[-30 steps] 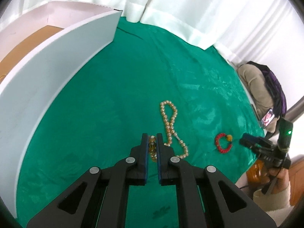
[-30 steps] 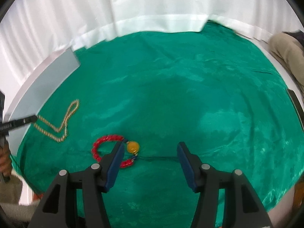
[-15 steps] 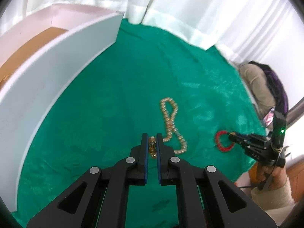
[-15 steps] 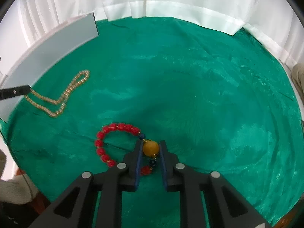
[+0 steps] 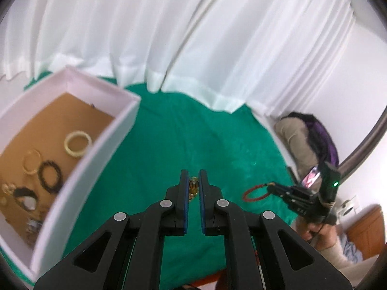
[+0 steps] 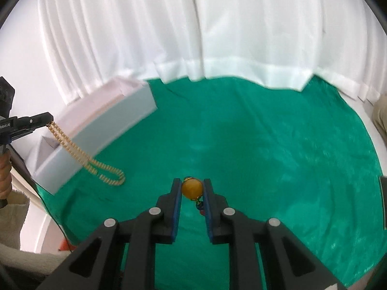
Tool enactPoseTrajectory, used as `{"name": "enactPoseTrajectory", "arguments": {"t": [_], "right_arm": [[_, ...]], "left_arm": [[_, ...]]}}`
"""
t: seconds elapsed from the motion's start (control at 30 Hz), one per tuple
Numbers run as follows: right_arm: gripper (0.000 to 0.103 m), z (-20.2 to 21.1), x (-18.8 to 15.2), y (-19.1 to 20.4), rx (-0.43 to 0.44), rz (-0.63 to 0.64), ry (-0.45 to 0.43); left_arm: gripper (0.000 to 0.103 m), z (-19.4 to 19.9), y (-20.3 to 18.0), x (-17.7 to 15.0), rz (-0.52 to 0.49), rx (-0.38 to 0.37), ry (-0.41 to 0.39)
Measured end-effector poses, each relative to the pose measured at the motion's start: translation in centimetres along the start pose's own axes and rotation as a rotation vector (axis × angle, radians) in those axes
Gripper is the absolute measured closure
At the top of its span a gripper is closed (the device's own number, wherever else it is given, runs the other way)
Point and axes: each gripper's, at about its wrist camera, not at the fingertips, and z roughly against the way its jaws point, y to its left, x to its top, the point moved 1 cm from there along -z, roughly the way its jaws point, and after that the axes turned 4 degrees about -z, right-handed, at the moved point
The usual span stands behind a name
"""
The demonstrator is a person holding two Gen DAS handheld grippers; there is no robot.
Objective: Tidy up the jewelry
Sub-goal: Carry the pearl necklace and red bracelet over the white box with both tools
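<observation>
My left gripper (image 5: 193, 181) is shut on the pearl necklace (image 5: 193, 188) and holds it above the green cloth; in the right wrist view the necklace (image 6: 84, 159) hangs from it in a long strand, its lower end near the cloth. My right gripper (image 6: 192, 188) is shut on the amber bead (image 6: 191, 188) of the red bead bracelet, lifted off the cloth; the bracelet (image 5: 255, 192) shows as a red ring in the left wrist view. The white jewelry box (image 5: 101, 149) stands at the left.
The box holds several pieces: a cream bangle (image 5: 77, 144), a gold hoop (image 5: 31, 162), a black bracelet (image 5: 50, 176). Green cloth (image 6: 266, 145) covers the table, white curtains behind. A bag (image 5: 312, 140) lies at the far right.
Both grippers have lifted their jewelry off the cloth. The left one rose with the necklace so the box's inside now shows. The right one, which shut on the amber bead, raised the bracelet.
</observation>
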Motion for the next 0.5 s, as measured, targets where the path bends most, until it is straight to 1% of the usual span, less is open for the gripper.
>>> {"name": "enactPoseTrajectory", "arguments": {"t": [0.07,0.13,0.2,0.23,0.37,0.43,0.5], "right_arm": [[0.085,0.4,1.6,1.5,0.048,0.020,-0.017],[0.085,0.4,3.0,3.3,0.091,0.046,-0.028],[0.085,0.2,4.8,5.5,0.140,0.084,-0.034],[0.085,-0.1,5.5,6.6,0.162,0.100,-0.035],[0.085,-1.4,9.2,11.6,0.245,0.174,-0.036],[0.085,-2.2,11.2,14.5,0.288,0.215,-0.042],[0.085,-3.0,12.8,16.9,0.317,0.242,-0.047]], "left_arm": [[0.098,2.0,0.5,1.1,0.007,0.004,-0.019],[0.098,4.8,0.8,2.5,0.006,0.024,-0.047],[0.098,6.8,1.4,3.4,0.008,0.047,-0.063],[0.098,7.9,1.8,4.2,0.008,0.065,-0.074],[0.098,10.5,4.0,6.4,0.013,0.167,-0.118],[0.098,11.8,5.9,7.6,0.032,0.222,-0.148],[0.098,12.6,7.8,8.5,0.052,0.261,-0.168]]}}
